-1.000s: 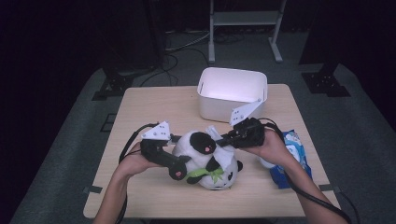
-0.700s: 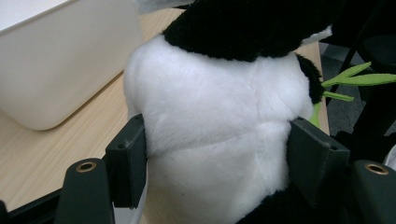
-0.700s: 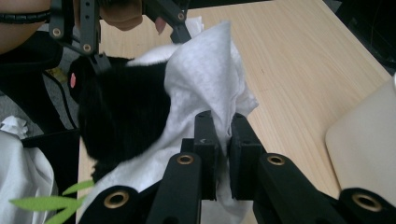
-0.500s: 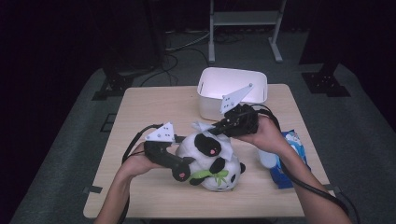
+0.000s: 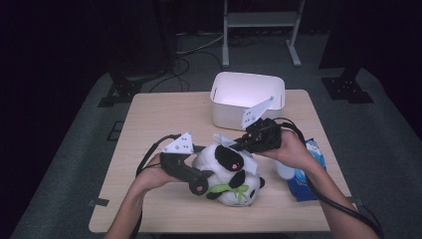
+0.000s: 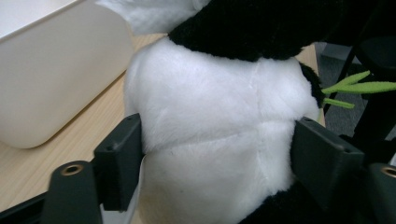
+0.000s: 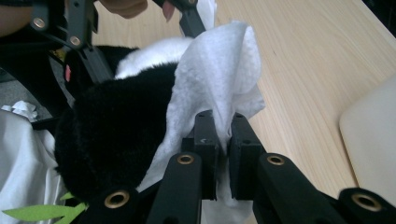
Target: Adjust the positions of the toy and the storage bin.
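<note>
The left gripper [image 5: 198, 185] is straddling the panda [image 6: 215, 140], jaws just widening, seemingly touching; the right gripper [image 7: 223, 135] is pinching a wipe [image 7: 219, 79].

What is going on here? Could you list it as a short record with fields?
Work in hand: wiping a plush panda with a white tissue
Left tool: jaws astride the panda's white body, just been opening
Right tool: shut on the tissue, laid against the panda's black fur
Behind: white bin
Right edge: blue packet
Surface: wooden table
</note>
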`<state>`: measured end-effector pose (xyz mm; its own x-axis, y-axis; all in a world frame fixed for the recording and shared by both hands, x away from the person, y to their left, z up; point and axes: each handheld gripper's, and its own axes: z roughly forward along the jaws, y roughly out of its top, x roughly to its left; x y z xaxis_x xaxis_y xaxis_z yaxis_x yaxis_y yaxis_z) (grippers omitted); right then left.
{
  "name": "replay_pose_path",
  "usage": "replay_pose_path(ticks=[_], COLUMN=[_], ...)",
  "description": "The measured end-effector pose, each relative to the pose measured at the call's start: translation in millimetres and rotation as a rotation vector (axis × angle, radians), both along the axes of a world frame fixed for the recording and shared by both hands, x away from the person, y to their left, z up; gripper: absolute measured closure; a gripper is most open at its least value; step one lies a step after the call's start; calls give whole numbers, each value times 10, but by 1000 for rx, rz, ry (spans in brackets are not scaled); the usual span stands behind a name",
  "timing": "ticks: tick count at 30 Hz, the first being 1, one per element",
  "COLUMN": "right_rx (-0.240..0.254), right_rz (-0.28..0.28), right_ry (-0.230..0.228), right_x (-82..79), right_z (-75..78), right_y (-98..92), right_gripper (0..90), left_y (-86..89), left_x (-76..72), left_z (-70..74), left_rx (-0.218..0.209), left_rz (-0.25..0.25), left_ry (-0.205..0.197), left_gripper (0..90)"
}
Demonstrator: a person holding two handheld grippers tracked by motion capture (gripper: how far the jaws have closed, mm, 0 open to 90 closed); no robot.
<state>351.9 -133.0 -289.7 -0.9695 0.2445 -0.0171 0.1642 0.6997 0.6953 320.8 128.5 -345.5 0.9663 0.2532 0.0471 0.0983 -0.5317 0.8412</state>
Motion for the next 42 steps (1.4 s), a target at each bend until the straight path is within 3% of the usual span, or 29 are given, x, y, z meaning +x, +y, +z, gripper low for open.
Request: replay_pose_path(ticks=[6,8,14,20,31,42], right_rx=[-7,-5,11,-30,-21,-8], right_rz=[-20,-19,22,62,33,2], right_ry=[5,-14,-37,-32,-17,-9], right_x=[-7,-24,-73,-106,-99,-102], right_z=[-12,69,233,200,115,79], right_y=[-88,-94,35,185,-16,-205], right_gripper=[831,831,831,831,832,832], left_y=[-53,-83,-167,-184,-170,-112], left_x=[-12,-33,-59,-63,-52,-65], left_z=[-8,7,0,-16,28,84], left_rx=[-19,-21,-22,-27,-89,-139], left_rz=[-1,-4,-21,-11,3,-16], left_ry=[-9,-20,-28,-25,13,39], left_gripper=[232,233,235,234,185,185])
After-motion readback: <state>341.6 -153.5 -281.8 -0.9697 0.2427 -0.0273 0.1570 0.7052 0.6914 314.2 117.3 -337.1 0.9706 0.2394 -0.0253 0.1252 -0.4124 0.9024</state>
